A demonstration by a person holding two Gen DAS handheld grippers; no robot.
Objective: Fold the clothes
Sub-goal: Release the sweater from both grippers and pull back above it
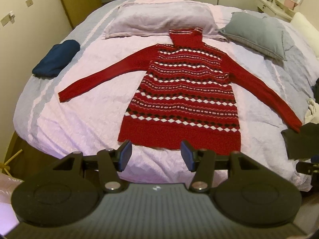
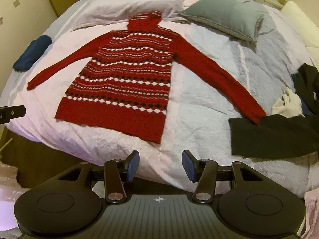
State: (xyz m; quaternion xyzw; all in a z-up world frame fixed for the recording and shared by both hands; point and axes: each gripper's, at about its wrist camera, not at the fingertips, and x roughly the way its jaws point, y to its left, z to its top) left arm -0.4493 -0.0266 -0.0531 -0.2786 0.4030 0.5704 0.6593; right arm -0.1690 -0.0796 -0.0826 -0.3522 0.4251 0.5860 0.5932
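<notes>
Red knit with bands of white and black diamonds, the sweater lies spread flat on the bed, collar toward the lilac pillow, both sleeves stretched out to the sides. Its hem sits just ahead of the left gripper, whose jaws stand wide and hold nothing. The right gripper is likewise wide and empty; the hem's near corner lies ahead of it and a little to the left, the near sleeve cuff well off to its right, touching a black garment. A folded navy piece rests far left beside the pillow.

By my judgement, the sweater is laid out ready for folding. A likely next move calls for pinching a sleeve or a side edge and carrying it across the body.
</notes>
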